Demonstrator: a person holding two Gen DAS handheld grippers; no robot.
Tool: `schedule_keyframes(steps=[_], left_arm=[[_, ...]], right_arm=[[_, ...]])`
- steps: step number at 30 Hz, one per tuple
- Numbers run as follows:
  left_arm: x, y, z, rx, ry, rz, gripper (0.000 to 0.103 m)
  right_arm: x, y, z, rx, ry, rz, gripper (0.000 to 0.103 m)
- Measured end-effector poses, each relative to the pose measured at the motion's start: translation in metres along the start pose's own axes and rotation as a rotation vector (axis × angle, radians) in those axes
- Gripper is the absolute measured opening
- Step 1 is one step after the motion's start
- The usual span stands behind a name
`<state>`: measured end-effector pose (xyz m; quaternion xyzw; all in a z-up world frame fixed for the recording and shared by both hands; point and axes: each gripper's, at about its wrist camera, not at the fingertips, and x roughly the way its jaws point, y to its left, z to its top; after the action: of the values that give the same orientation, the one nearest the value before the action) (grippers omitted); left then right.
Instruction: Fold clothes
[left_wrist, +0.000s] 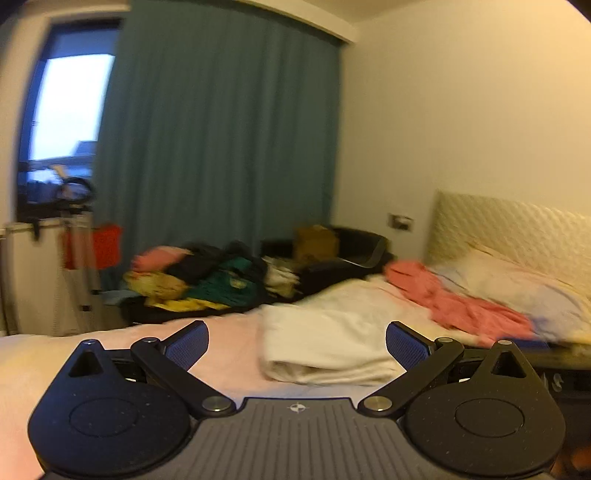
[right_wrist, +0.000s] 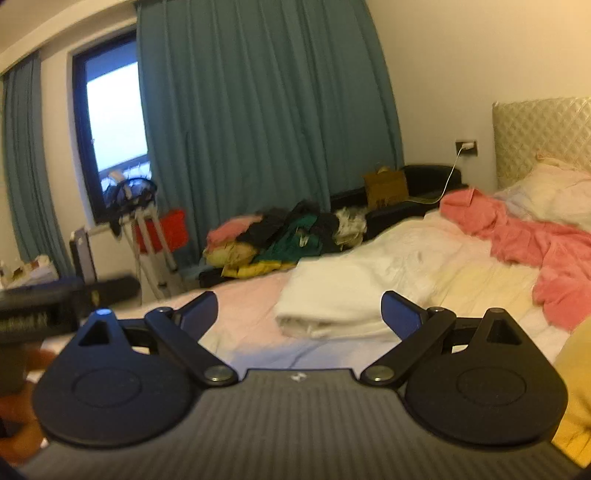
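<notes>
A folded white garment (left_wrist: 325, 347) lies on the bed (left_wrist: 229, 332) ahead of my left gripper (left_wrist: 297, 345), whose jaws stand wide open with nothing between them. The same white garment (right_wrist: 332, 299) shows in the right wrist view, just beyond my right gripper (right_wrist: 299, 314), which is also open and empty. A crumpled pink garment (left_wrist: 461, 295) is spread near the pillows, and this pink garment (right_wrist: 528, 236) reaches far to the right. A heap of mixed clothes (left_wrist: 207, 277) lies beyond the bed's far side; that heap (right_wrist: 280, 236) holds pink, yellow, green and black pieces.
Teal curtains (left_wrist: 221, 147) and a window (left_wrist: 70, 110) fill the back wall. A drying rack with a red item (right_wrist: 162, 229) stands at the left. A black sofa with a tan bag (right_wrist: 388, 188) sits near the quilted headboard (right_wrist: 543, 140). Yellow fabric (right_wrist: 576, 387) is at the right edge.
</notes>
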<state>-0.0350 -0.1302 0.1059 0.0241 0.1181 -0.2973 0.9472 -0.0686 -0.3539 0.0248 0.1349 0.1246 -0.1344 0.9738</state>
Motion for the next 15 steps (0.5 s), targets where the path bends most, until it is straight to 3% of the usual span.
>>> schedule_keyframes(steps=[2,8,15], left_arm=[[-0.006,0.007,-0.008,-0.027,-0.013,0.005,0.103],[-0.004,0.020,-0.025,-0.034,0.009,0.040,0.103],[0.017,0.015,-0.050,0.010,0.039,0.012,0.103]], right_arm=[[-0.004,0.005,-0.012,0.012,-0.003,0.032,0.097],[0.003,0.016,-0.042,-0.013,-0.038,-0.034,0.097],[0.015,0.016,-0.064,-0.024,-0.041,-0.094,0.097]])
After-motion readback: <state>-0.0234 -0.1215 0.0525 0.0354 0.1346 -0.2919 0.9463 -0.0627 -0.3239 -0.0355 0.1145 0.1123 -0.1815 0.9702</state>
